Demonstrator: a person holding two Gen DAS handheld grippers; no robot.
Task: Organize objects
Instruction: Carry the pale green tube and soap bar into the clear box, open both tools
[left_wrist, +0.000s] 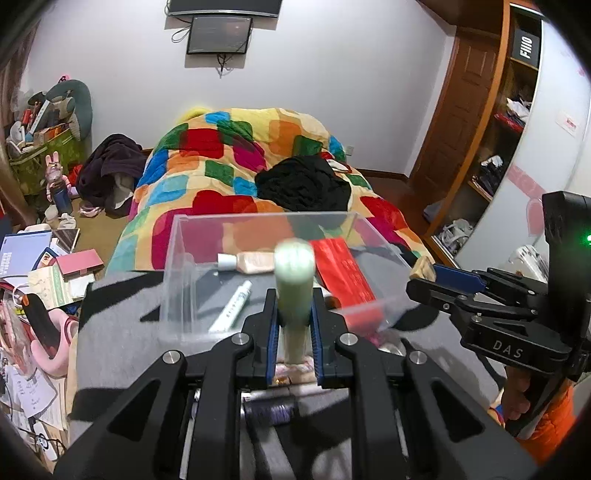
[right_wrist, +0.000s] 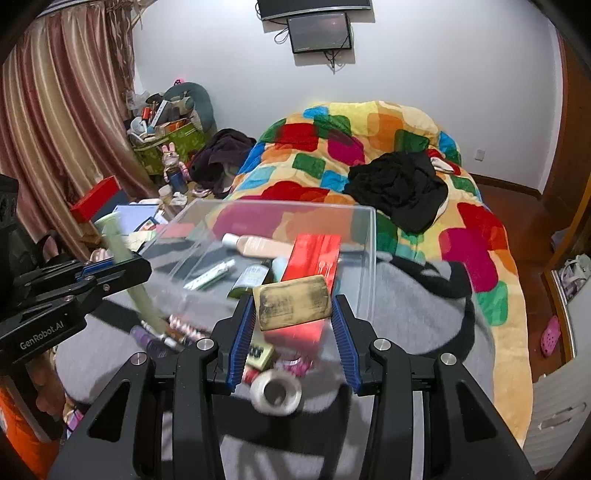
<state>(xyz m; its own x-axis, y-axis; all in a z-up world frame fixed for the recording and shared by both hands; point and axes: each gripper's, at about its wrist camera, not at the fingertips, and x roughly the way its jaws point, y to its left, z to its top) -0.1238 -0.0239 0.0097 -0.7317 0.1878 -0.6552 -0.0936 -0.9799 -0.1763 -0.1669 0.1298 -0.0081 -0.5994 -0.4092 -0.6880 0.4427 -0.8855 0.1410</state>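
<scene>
My left gripper (left_wrist: 294, 299) is shut on a pale green tube (left_wrist: 293, 269) that stands upright between its blue pads. It hovers in front of a clear plastic box (left_wrist: 177, 258) on a grey blanket. In the box lie a peach bottle (left_wrist: 251, 262), a white tube (left_wrist: 232, 304) and a red box (left_wrist: 343, 269). My right gripper (right_wrist: 293, 301) is shut on a worn gold-tan block (right_wrist: 293, 306), held just above the near wall of the clear box (right_wrist: 369, 236). Each gripper shows in the other's view: the left gripper (right_wrist: 110, 271) with the green tube (right_wrist: 122, 251), the right gripper (left_wrist: 436, 280) with the block (left_wrist: 421, 269).
Several loose items lie on the grey blanket (right_wrist: 406, 314) under the grippers, among them a silver roll (right_wrist: 275, 393) and a purple bottle (right_wrist: 147, 338). Behind the box is a bed with a colourful quilt (left_wrist: 229, 155) and a black garment (left_wrist: 303, 184). Clutter covers the floor at left (left_wrist: 44, 266).
</scene>
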